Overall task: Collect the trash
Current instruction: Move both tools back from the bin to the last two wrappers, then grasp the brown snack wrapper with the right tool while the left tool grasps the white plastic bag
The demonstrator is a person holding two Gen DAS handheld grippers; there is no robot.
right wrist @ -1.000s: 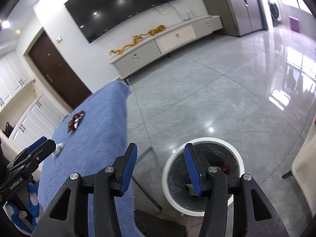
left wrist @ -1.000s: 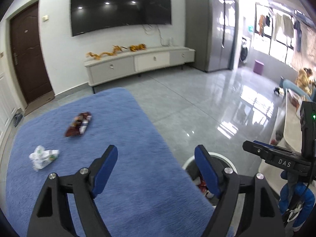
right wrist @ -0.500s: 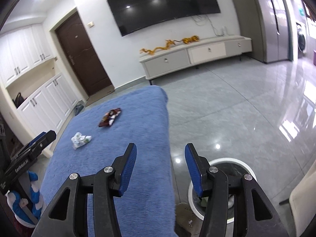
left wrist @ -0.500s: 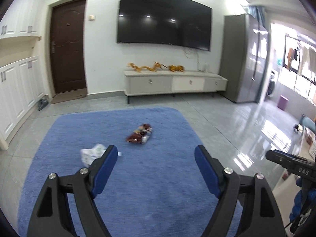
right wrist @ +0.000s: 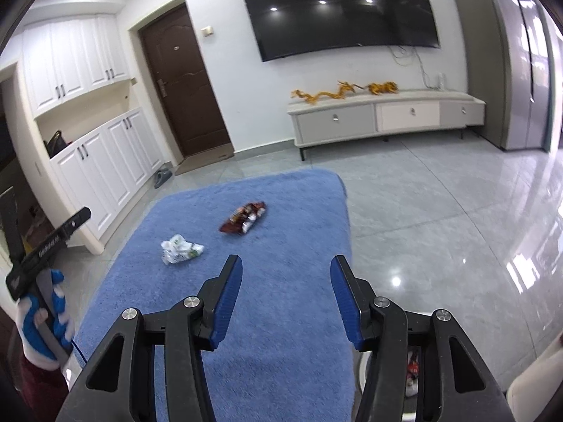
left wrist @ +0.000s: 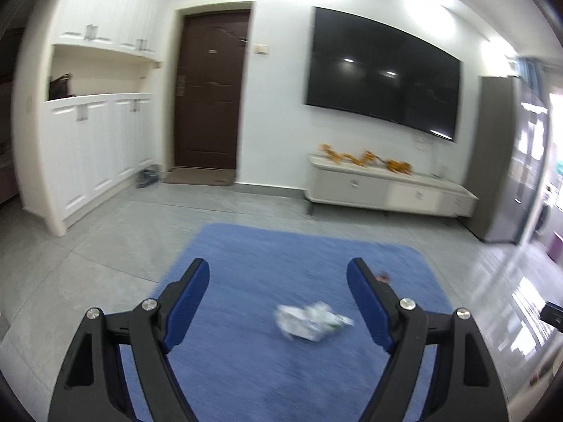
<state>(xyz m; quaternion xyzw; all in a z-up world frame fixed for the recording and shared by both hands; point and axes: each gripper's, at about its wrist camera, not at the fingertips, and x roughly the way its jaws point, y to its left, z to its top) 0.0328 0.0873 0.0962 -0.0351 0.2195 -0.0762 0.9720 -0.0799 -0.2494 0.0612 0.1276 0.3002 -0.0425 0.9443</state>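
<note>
A crumpled white wrapper [left wrist: 309,320] [right wrist: 180,249] lies on the blue rug [left wrist: 253,369] [right wrist: 281,351]. Farther back on the rug lies a dark red snack wrapper [right wrist: 243,222], mostly hidden behind my left gripper's right finger in the left wrist view. My left gripper [left wrist: 278,302] hangs open above the rug, the white wrapper in front of it, nearer its right finger. My right gripper [right wrist: 286,299] is open and empty over the rug's near right part, both wrappers ahead and to its left. The white bin [right wrist: 411,383] with trash inside peeks out behind its right finger.
A TV cabinet [right wrist: 383,116] stands against the back wall under a wall TV [right wrist: 337,7]. White cupboards [right wrist: 88,161] and a dark door [right wrist: 183,84] are at the left, a grey tall cabinet [right wrist: 506,56] at the right. A gloved hand [right wrist: 38,327] holds the left gripper.
Both views have swung left from the bin toward the rug. The white wrapper now lies between the left gripper's fingers in its view. The bin has slipped almost out of the right view.
</note>
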